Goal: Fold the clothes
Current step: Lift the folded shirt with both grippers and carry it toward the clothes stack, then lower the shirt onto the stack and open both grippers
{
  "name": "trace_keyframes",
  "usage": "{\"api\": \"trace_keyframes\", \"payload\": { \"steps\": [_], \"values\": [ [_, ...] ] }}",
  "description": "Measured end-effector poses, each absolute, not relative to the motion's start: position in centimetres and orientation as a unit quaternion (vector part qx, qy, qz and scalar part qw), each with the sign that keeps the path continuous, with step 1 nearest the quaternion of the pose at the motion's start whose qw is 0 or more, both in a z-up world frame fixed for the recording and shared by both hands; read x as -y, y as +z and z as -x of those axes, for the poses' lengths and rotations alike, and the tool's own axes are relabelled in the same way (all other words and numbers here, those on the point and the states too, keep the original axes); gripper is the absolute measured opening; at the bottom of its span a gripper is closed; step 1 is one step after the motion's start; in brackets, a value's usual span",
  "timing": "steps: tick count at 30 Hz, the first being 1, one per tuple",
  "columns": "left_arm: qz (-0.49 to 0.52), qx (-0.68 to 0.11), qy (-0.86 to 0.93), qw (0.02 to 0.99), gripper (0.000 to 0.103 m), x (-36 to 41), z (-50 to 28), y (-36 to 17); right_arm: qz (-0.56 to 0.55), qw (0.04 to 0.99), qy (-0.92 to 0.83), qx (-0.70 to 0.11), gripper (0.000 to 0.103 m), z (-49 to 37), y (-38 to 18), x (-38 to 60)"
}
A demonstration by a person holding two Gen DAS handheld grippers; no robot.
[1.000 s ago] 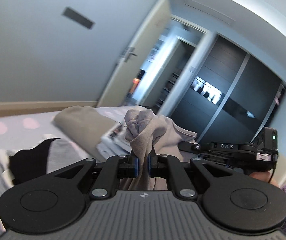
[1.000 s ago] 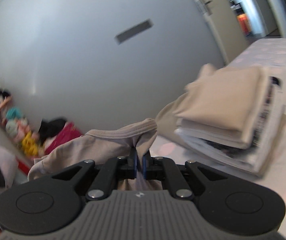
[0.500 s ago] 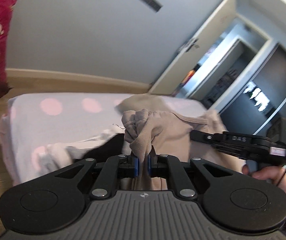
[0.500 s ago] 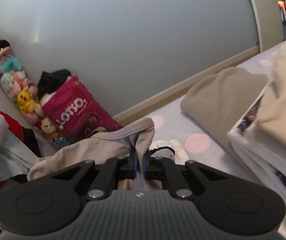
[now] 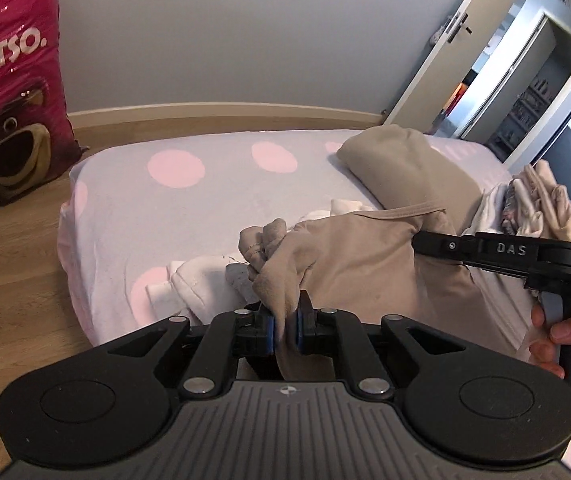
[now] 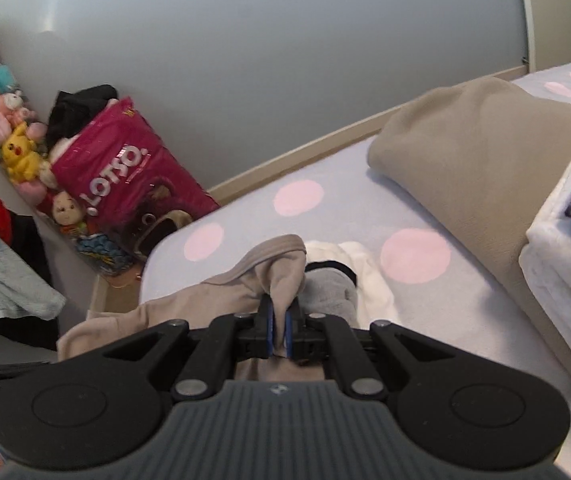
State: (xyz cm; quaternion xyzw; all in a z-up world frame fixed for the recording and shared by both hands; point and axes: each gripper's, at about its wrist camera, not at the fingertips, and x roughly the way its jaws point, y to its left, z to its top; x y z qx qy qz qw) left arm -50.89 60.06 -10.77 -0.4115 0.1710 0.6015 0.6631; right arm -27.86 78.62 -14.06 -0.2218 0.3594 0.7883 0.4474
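A beige garment [image 5: 357, 256] hangs stretched between both grippers, low over the polka-dot bed [image 5: 205, 208]. My left gripper [image 5: 285, 320] pinches a bunched corner of it; its jaws are opening, with the cloth still between the blue pads. In the right wrist view my right gripper [image 6: 280, 320] clamps the garment's [image 6: 221, 296] hemmed edge, and its jaws are opening too, cloth still between them. From the left wrist view the right gripper [image 5: 417, 240] shows at the right, held by a person's hand [image 5: 565, 328].
White and grey clothes [image 6: 365, 276] lie on the bed under the garment. A folded tan piece [image 6: 477, 152] and a stack of folded clothes [image 6: 557, 300] sit to the right. A pink bag [image 6: 125, 184] and plush toys [image 6: 9, 136] stand on the floor by the wall.
Both grippers have come down toward the bed with the beige garment, and both views now tilt down onto the sheet. The left jaws stand slightly wider on the cloth.
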Motion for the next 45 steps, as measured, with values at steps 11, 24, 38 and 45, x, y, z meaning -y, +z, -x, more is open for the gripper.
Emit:
{"api": "trace_keyframes", "payload": {
  "steps": [11,24,38,45],
  "values": [
    [0.285,-0.216,0.678,0.642,0.025,-56.5,48.7,-7.2,0.201,0.497,0.792,-0.292,0.029,24.4,-10.6,-74.1],
    [0.283,-0.352,0.586,0.672,0.02,-58.3,45.1,-10.8,0.254,0.49,0.786,-0.279,0.002,25.5,-14.7,-73.6],
    [0.24,-0.34,0.595,0.687,0.02,-56.2,44.0,-8.7,0.222,0.495,0.789,-0.289,0.01,24.2,-13.0,-71.2],
    [0.217,-0.387,0.536,0.718,0.02,-54.6,40.6,-8.4,0.248,0.489,0.798,-0.251,0.01,22.7,-13.0,-66.6]
  ]
}}
